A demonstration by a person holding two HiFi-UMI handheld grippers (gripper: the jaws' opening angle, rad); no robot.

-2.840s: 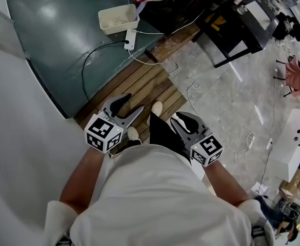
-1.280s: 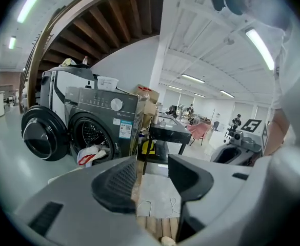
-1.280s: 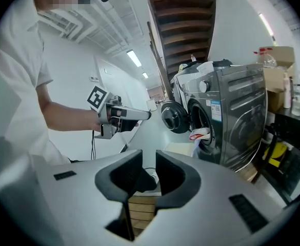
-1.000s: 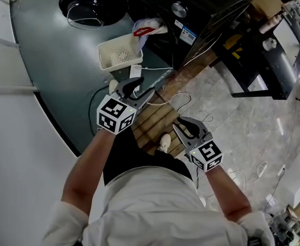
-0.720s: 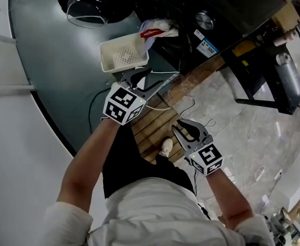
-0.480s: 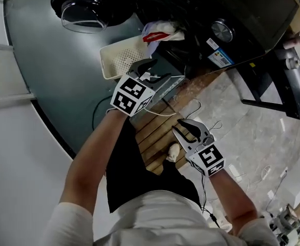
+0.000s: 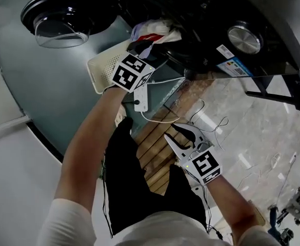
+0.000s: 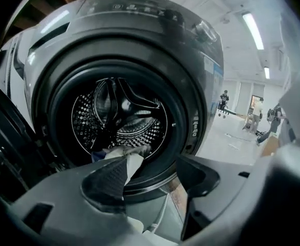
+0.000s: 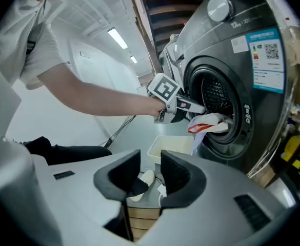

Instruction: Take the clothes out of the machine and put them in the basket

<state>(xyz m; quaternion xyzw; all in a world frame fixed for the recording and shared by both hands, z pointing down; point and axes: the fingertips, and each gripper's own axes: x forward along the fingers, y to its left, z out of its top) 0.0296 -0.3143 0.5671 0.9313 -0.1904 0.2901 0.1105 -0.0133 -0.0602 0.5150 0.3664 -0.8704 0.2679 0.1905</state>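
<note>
The right gripper (image 7: 171, 135) is held nearest the body, low over a strip of wooden slats (image 7: 157, 160) and well apart from the washing machine (image 7: 242, 14). Its jaws are opening, a narrow gap is kept between them, and nothing is gripped. Through that gap, in the right gripper view, a pale shoe (image 9: 147, 177) is seen on the floor.

Just beyond the slats, a white power strip (image 7: 142, 97) with its cable is laid on the grey-green floor.

Further out, the left gripper (image 7: 157, 54) is carried at the end of an outstretched arm to the mouth of the machine. Its jaws are opening and stand wide apart, and nothing is pressed between the pads. White cloth is seen just past the tip of one jaw; whether it is touched cannot be told.

Below that gripper, a cream perforated basket (image 7: 99, 72) is set on the floor against the machine's front.

The clothes (image 7: 157, 31), a white bundle with red and dark parts, are draped out over the lower rim of the drum opening, above the basket.

Farthest off, the round glass door (image 7: 62, 19) is swung fully open.
</note>
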